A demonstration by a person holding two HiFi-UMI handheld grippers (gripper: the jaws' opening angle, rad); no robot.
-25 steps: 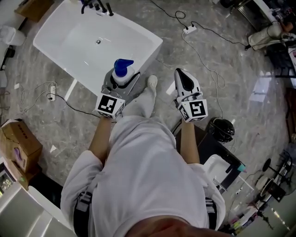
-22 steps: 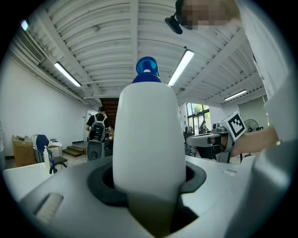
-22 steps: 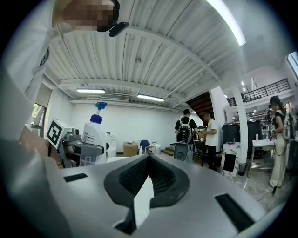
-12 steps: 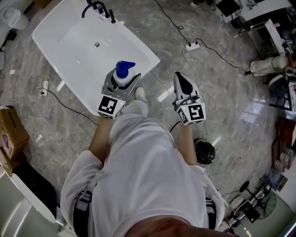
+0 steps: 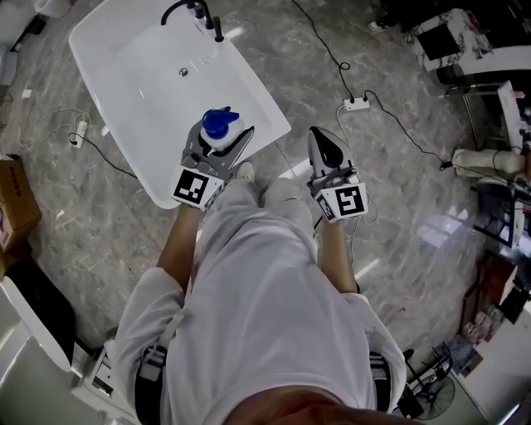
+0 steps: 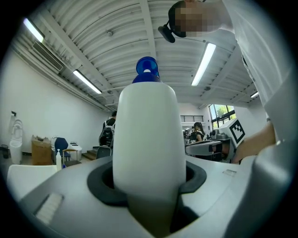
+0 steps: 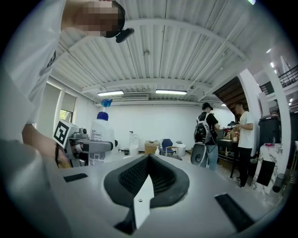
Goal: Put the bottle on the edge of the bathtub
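A white bottle [image 5: 219, 134] with a blue cap stands upright between the jaws of my left gripper [image 5: 217, 143], which is shut on it. In the head view it hangs over the near right corner of the white bathtub [image 5: 99, 50]. The left gripper view is filled by the bottle [image 6: 148, 139], its blue cap pointing up. My right gripper [image 5: 323, 148] is shut with nothing in it, held over the marble floor to the right of the tub. From the right gripper view the held bottle [image 7: 101, 135] and left gripper [image 7: 88, 147] appear at the left, and the right gripper's [image 7: 148, 173] jaws meet.
A black faucet [image 5: 197, 12] stands at the tub's far end. Cables and a power strip [image 5: 358, 105] lie on the floor to the right; another strip [image 5: 80, 129] lies left. A cardboard box [image 5: 17, 195] sits at the left edge. People stand in the background of both gripper views.
The person has stepped closer to the tub; the held bottle now hangs over the tub's near corner rim. Both grippers keep their pose relative to the body.
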